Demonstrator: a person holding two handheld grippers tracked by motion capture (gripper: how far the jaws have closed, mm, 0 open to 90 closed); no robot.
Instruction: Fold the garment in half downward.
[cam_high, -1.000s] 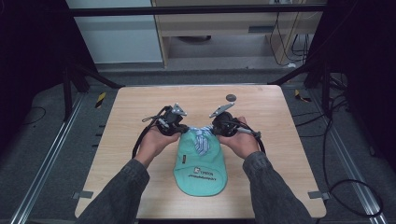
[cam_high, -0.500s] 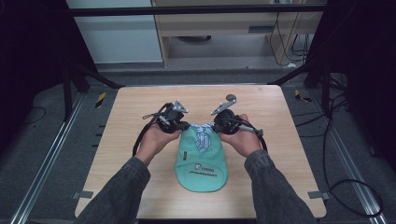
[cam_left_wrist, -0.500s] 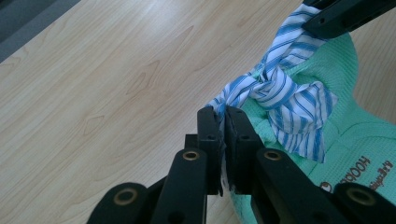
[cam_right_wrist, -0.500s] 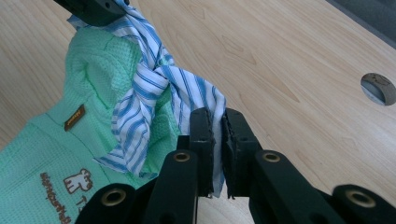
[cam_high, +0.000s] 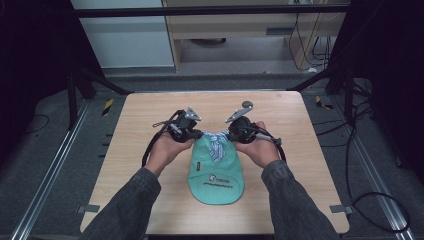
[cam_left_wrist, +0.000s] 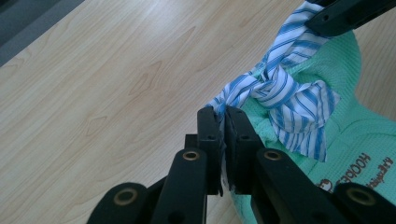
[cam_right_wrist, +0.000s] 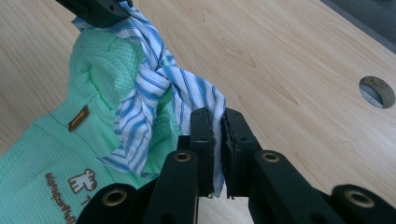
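I am holding both grippers low and angled inward, left gripper (cam_left_wrist: 223, 116) and right gripper (cam_right_wrist: 217, 116) each clenching an end of the striped cloth (cam_high: 216, 148) knotted over the green bag (cam_high: 216, 176).

Bright, even overhead light on the table (cam_high: 150, 115); dark surroundings, sharp close-ups.

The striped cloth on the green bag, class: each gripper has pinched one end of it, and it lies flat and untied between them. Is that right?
Not quite. The striped cloth is tied in a knot, not flat and untied; the left gripper view shows it. The rest holds: the left gripper and right gripper each pinch one end, over the green bag.
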